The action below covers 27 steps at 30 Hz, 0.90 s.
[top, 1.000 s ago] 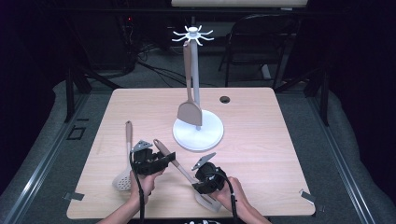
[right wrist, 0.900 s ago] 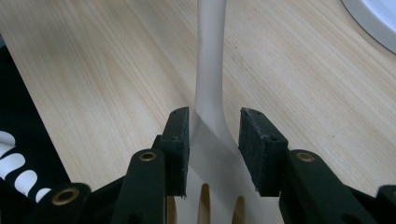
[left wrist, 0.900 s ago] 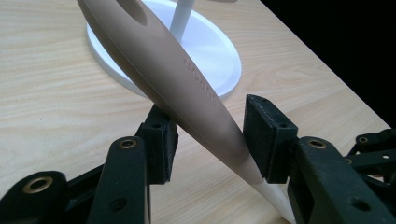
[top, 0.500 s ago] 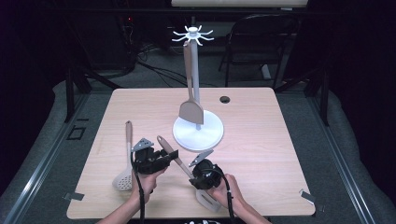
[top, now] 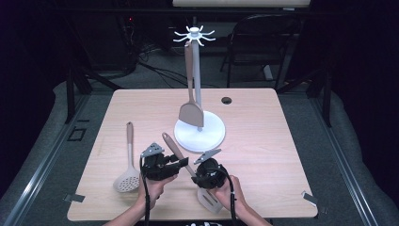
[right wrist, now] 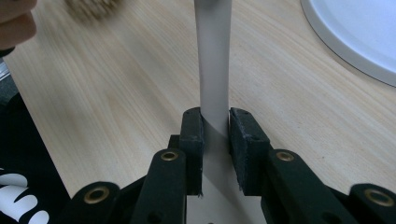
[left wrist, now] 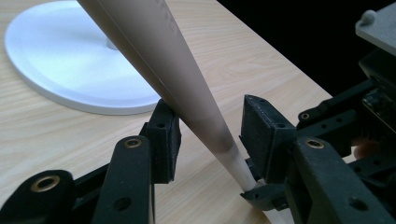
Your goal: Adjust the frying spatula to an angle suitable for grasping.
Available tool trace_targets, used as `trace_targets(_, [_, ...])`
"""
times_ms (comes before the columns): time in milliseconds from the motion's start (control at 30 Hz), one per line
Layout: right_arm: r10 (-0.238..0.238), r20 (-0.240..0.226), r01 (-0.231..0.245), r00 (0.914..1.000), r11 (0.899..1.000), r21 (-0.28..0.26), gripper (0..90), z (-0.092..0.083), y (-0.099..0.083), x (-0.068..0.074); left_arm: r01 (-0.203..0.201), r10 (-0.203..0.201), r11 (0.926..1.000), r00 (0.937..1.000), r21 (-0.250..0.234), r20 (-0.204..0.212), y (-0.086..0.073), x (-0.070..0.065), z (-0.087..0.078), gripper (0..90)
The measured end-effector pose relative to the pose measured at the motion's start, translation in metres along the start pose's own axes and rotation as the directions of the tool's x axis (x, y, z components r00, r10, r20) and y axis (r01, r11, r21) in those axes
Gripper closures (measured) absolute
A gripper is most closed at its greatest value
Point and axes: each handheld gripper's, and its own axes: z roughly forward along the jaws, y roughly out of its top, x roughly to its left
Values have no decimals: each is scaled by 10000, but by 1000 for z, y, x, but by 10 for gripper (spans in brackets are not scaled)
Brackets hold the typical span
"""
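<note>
Table point(top: 263, 117) pale wood-grain, matt; spatula handle point(left wrist: 177, 74) smooth matt, perhaps silicone; stand base point(top: 211, 136) white, slightly glossy.

No readable text, label, brand, number or sign shows anywhere in these pictures.

Desk point(top: 263, 141): light wood grain, with a dark round hole point(top: 227, 100) set near its far edge.
Stand point(top: 199, 134): white, a round base and an upright pole topped by hooks.
Hung spatula point(top: 190, 110): suspended from a hook, blade just above the base.
Slotted spoon point(top: 127, 176): laid flat at the desk's left.
Chair point(top: 263, 42): placed behind the desk.
</note>
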Motion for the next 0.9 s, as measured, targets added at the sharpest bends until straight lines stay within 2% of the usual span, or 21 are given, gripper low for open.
trace_targets(100, [49, 22, -49, 10000, 10000, -24, 760, -1, 0, -1, 11, -11, 10000, 10000, -39, -18, -1, -3, 3, 579])
trace_targets(333, [126, 120, -123, 9998, 9997, -229, 763, -5, 1, 0, 124, -121, 9996, 9998, -235, 125, -4, -5, 6, 664])
trace_targets(800, [162, 174, -154, 9997, 9987, -477, 766, -8, 3, 0, 304, -289, 9985, 9990, -462, 345, -3, -8, 10, 699])
trace_targets(900, [122, 196, -112, 9997, 9988, -473, 766, -10, 3, -1, 205, -193, 9989, 9994, -421, 302, -1, -10, 11, 704])
